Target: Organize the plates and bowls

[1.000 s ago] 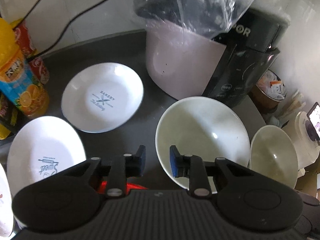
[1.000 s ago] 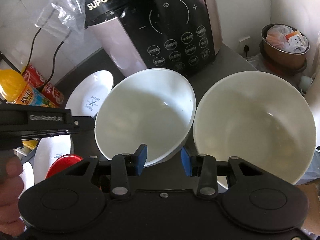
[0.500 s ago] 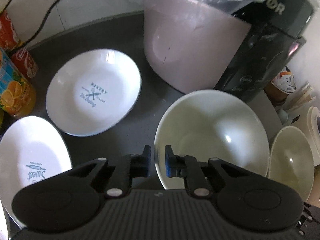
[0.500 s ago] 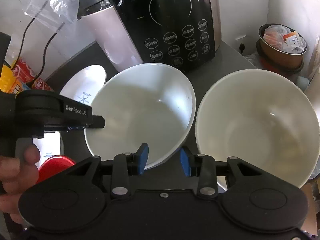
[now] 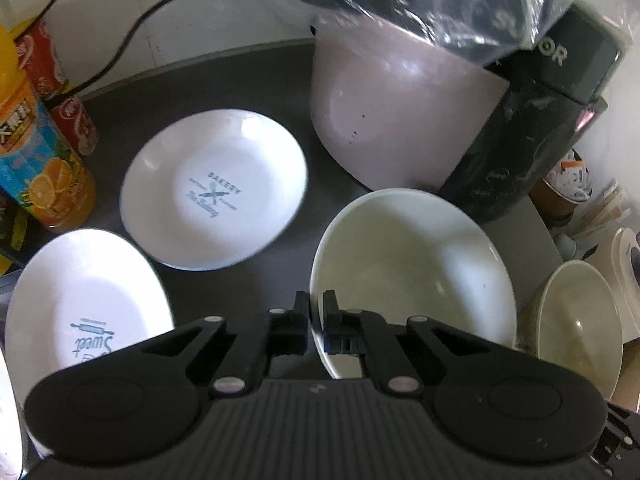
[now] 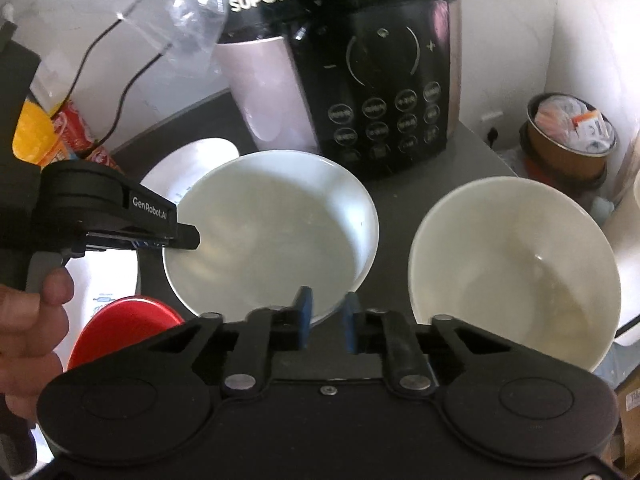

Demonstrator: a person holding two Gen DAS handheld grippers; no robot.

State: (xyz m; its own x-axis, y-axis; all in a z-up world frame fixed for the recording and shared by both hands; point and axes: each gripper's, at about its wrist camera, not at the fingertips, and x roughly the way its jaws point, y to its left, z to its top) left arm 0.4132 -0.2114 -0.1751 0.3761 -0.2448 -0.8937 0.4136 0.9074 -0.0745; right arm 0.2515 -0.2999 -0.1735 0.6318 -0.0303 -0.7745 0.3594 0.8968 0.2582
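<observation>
Bowl (image 5: 412, 272) sits on my dark counter (image 5: 200, 84) before the cooker (image 6: 360, 80), its near rim pinched in my left gripper (image 5: 316, 312), while my right gripper (image 6: 327, 312) hovers part open and empty, 2 plates (image 5: 214, 188) left, another bowl (image 6: 516, 264) right.

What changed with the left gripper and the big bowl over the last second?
The left gripper moved in on the near bowl and its jaws narrowed from wide open to clamped across the bowl's left rim. The right gripper stayed open, its jaws holding nothing in front of the same bowl. The second bowl, the Bakery plate, the Sweet plate and the Supor cooker have not shifted.
</observation>
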